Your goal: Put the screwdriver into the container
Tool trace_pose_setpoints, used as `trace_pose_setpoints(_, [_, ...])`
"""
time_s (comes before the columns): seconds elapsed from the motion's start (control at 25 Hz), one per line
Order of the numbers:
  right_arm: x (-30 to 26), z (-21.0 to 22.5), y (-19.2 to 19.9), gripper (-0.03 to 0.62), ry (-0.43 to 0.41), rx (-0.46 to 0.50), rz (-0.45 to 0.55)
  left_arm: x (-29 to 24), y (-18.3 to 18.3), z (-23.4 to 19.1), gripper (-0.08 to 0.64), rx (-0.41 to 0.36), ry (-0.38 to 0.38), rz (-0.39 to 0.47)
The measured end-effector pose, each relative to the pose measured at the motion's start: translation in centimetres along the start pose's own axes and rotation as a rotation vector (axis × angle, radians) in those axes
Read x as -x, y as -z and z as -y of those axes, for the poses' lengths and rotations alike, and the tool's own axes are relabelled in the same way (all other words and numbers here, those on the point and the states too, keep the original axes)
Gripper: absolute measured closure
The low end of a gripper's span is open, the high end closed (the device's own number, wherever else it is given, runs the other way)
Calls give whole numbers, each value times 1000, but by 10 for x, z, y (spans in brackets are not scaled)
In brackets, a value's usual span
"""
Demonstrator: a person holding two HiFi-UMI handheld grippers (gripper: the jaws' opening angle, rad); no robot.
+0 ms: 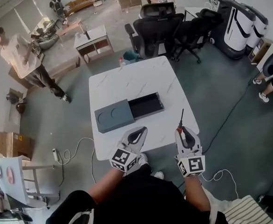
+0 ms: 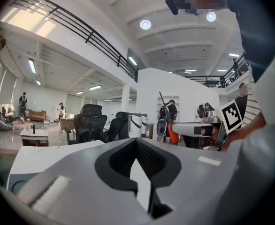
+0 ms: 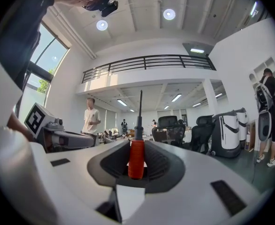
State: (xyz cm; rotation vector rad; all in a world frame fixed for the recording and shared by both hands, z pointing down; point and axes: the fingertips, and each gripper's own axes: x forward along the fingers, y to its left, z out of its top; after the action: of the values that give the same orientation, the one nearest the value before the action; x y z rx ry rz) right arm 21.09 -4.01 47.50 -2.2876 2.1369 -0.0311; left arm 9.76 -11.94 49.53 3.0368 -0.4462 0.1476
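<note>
My right gripper (image 1: pixel 181 131) is shut on a screwdriver (image 1: pixel 180 125) with a red handle. Its thin dark shaft points away from me over the white table's (image 1: pixel 141 78) near right edge. In the right gripper view the red handle (image 3: pixel 136 158) stands upright between the jaws, which are closed against it. A flat grey container (image 1: pixel 146 105) lies mid-table, its sliding lid (image 1: pixel 114 115) pushed left and its dark inside showing. It sits ahead and to the left of the screwdriver. My left gripper (image 1: pixel 139 131) hovers at the table's near edge, shut and holding nothing (image 2: pixel 136 142).
Black office chairs (image 1: pixel 160 29) stand beyond the table's far edge. White machines (image 1: pixel 241 27) are at the back right. A person (image 1: pixel 24 59) stands to the left, near a small table (image 1: pixel 93 41). A cable (image 1: pixel 76 148) trails on the floor at left.
</note>
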Motion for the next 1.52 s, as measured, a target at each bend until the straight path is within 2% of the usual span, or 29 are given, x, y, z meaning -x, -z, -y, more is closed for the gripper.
trace_pose_setpoints(0.4, [-77,4,8,495,-25,37,-44,-20,9,-69,551,33,-24,-13])
trace_pose_setpoints(0.72, [-133,-7,21,495,-81,146,-116,-21,11,-118,551,74,-62,7])
trace_pose_setpoints(0.96, [-170,-15,42,495,-209,240,-178,-23,15,-143,551,135,-129,16])
trace_pose_setpoints(1.28, [-211,-17,75,495,-435,403,-241,-33,20,-163,551,129,-275,-4])
trace_pose_setpoints(1.52, [-226,-20,98,495,-568,574,-291,-31,32,-171,551,144,-340,-26])
